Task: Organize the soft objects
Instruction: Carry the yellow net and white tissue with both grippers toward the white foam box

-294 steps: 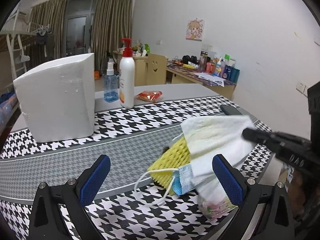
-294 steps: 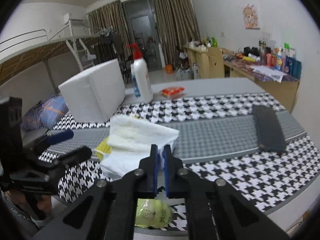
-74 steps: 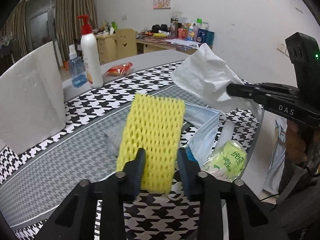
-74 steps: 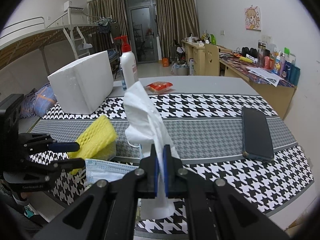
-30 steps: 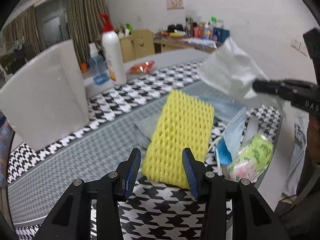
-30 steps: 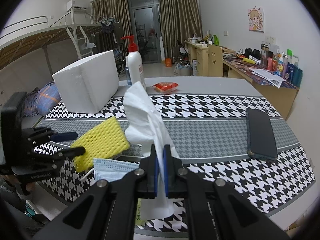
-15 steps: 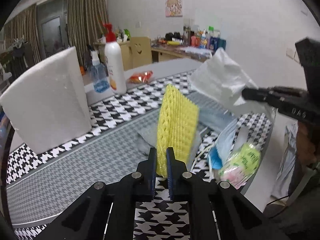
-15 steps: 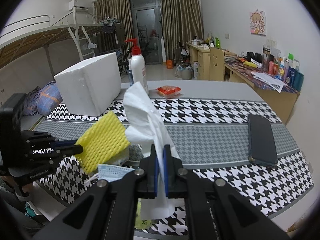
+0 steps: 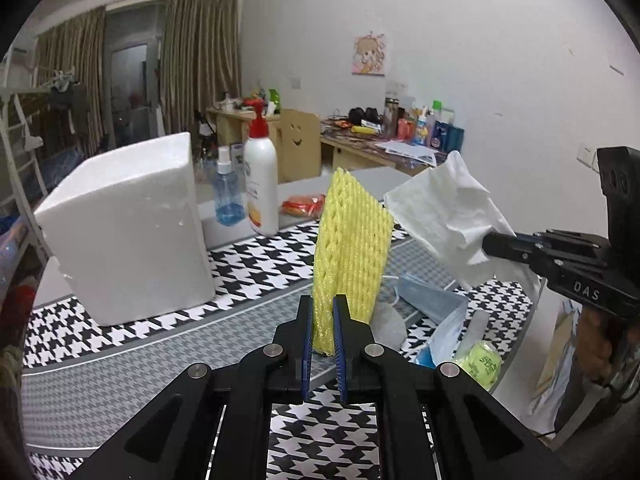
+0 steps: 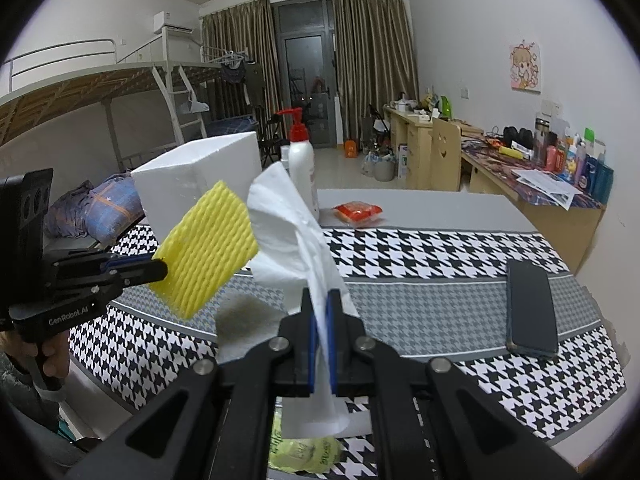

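Observation:
My left gripper (image 9: 321, 322) is shut on the lower end of a yellow foam net sleeve (image 9: 350, 248), which stands nearly upright above the table; the right wrist view shows the sleeve (image 10: 206, 248) hanging off the left gripper (image 10: 154, 268) at the left. A white tissue (image 10: 294, 236) is pinched in my right gripper (image 10: 322, 320), well above the table, and appears at the right of the left wrist view as tissue (image 9: 444, 212) in the right gripper (image 9: 490, 244). On the table below lie a blue face mask (image 9: 434, 304) and a green tissue packet (image 9: 482, 362).
A white foam block (image 9: 128, 232) stands at the left on the houndstooth cloth (image 10: 420, 248). Behind are a pump bottle (image 9: 261, 188), a blue spray bottle (image 9: 229, 196) and an orange snack packet (image 10: 358, 212). A dark phone (image 10: 530, 308) lies at the right.
The left jaws closed on the yellow sleeve and lifted it off the table, tipping it upright. The right gripper rose slightly, still holding the tissue.

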